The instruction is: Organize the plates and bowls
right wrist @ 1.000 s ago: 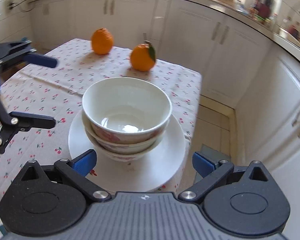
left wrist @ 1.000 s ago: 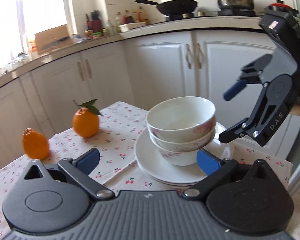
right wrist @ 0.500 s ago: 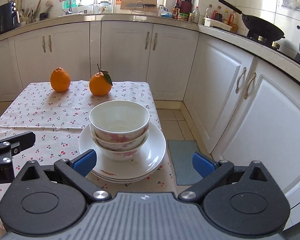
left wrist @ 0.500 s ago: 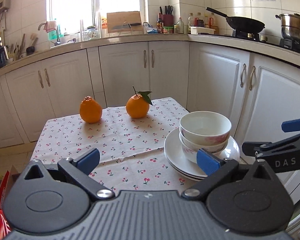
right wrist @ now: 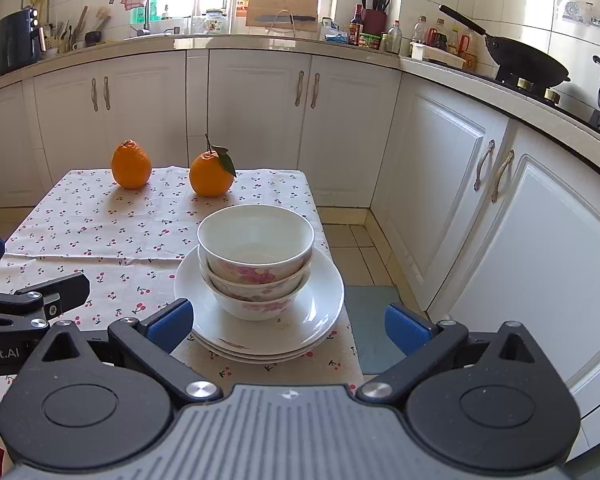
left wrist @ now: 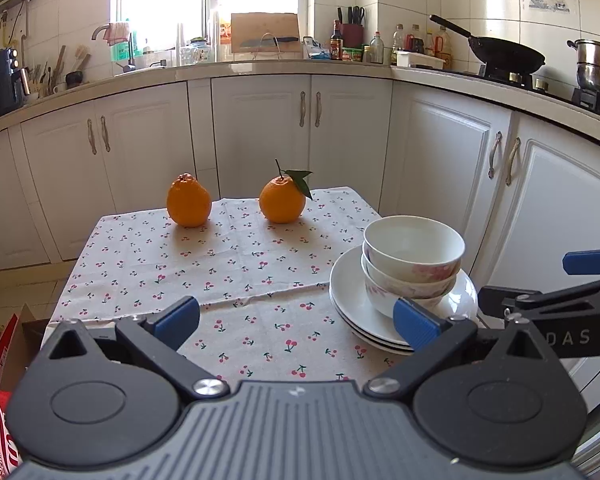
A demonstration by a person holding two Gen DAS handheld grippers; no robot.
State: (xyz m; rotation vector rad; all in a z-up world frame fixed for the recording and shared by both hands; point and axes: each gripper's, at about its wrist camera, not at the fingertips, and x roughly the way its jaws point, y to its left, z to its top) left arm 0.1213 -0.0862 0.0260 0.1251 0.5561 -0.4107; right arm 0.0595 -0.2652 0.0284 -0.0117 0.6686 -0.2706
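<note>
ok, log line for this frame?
bowls: nested on plates | left gripper: open, empty | right gripper: open, empty | oranges: far edge

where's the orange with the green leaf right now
The orange with the green leaf sits at the table's far edge, right of the leafless orange and behind the stacked white floral bowls, in both wrist views.

bowls (right wrist: 255, 258): three white, pink-flowered, nested upright | plates (right wrist: 320, 312): white stack beneath them | ahead of my right tongs (right wrist: 286, 326), between its tips

both wrist views share stacked bowls (left wrist: 412, 256).
</note>
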